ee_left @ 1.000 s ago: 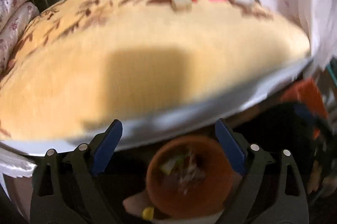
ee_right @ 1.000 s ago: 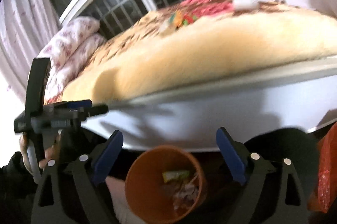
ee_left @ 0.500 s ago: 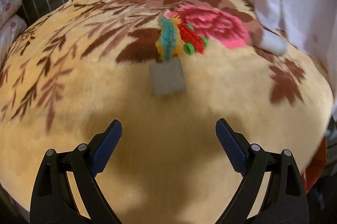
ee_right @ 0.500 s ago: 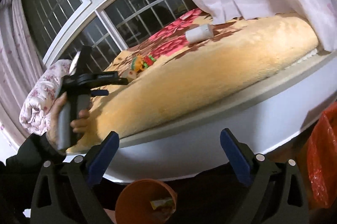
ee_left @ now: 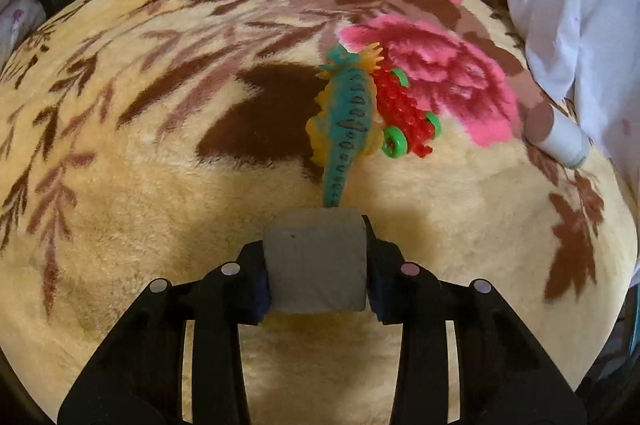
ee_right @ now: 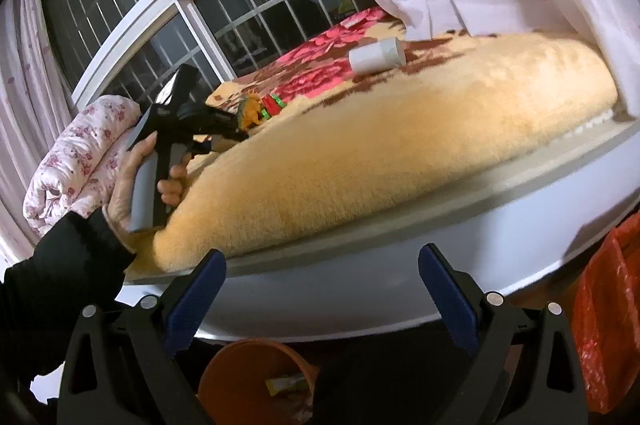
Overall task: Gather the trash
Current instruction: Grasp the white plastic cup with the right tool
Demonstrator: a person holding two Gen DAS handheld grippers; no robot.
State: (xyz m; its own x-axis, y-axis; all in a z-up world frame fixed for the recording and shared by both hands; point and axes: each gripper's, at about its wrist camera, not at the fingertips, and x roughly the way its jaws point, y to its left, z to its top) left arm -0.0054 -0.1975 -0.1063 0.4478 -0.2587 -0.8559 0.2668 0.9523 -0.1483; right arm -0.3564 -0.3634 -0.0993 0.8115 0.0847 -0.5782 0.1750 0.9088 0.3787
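In the left wrist view, the left gripper [ee_left: 316, 261] is seen with its jaws clamped on a grey block [ee_left: 316, 259], one finger on each side of it. The block is held low over the yellow flowered blanket [ee_left: 140, 165], near the blanket's front edge. Just beyond the block, the tail of a teal and yellow toy dinosaur [ee_left: 350, 121] almost touches its far edge. A red toy with green wheels [ee_left: 406, 119] lies against the dinosaur's right side. A white bottle [ee_left: 564, 141] lies on its side at the right edge of the blanket, beside a white curtain [ee_left: 576, 9].

In the right wrist view, the right gripper [ee_right: 322, 295] is seen with its jaws wide apart and nothing between them. It is held in front of the white ledge [ee_right: 360, 285] that carries the blanket [ee_right: 400, 145]. Below the fingers, an orange bin [ee_right: 256, 381] is visible with some wrappers [ee_right: 286, 383] inside. At the left edge of the blanket, a hand [ee_right: 138, 181] holds the left gripper [ee_right: 224, 133], reaching towards the toys; the block cannot be made out here. The bottle [ee_right: 378, 57] lies near the far right corner of the blanket.
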